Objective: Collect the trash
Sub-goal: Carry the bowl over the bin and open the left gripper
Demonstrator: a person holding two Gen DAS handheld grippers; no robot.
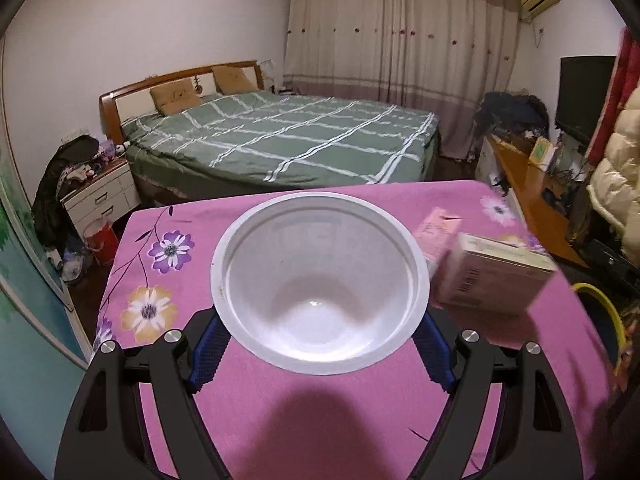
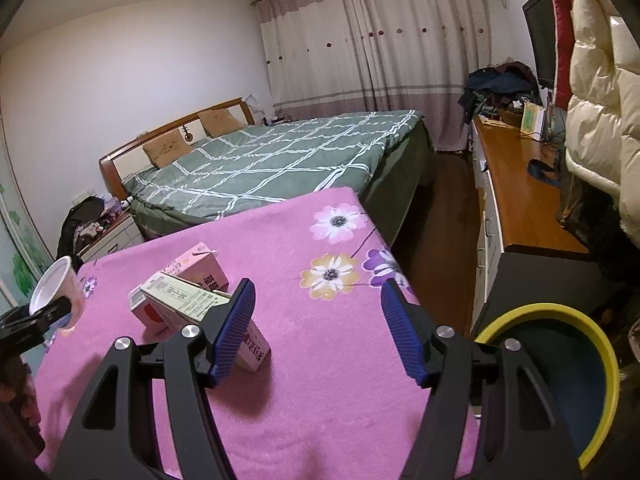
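Behind the desk, a wide bed (image 1: pixel 280 140) with a curved wooden headboard carries a green quilt crossed by white lines, and two tan square pillows lean at its head. Long pleated curtains (image 1: pixel 400 32), cream above and dusty pink below, cover the far wall. The desk (image 2: pixel 320 380) wears a soft, fuzzy pink cloth printed with white, yellow and purple flowers. Off the desk's right edge stands a round bin (image 2: pixel 560 380) with a thick yellow rim and a dark blue inside.

The left gripper (image 1: pixel 320 344) is closed on a white plastic cup (image 1: pixel 320 280), its ribbed blue pads pressing the cup's tapered sides just under the broad flat lip; the cup is smooth, glossy and round, its mouth turned toward the camera. The right wrist view shows it held up at the desk's left side, above the cloth.

The right gripper (image 2: pixel 318 332) hangs wide apart over the cloth with nothing between its ridged blue pads. Just left of it three small cardboard cartons lie together: a pale green one (image 2: pixel 184 296) tipped across a white one with a red patch (image 2: pixel 148 312), and a pink one (image 2: pixel 200 266) standing behind them. All three are box-shaped with printed faces; the print is too small to read.
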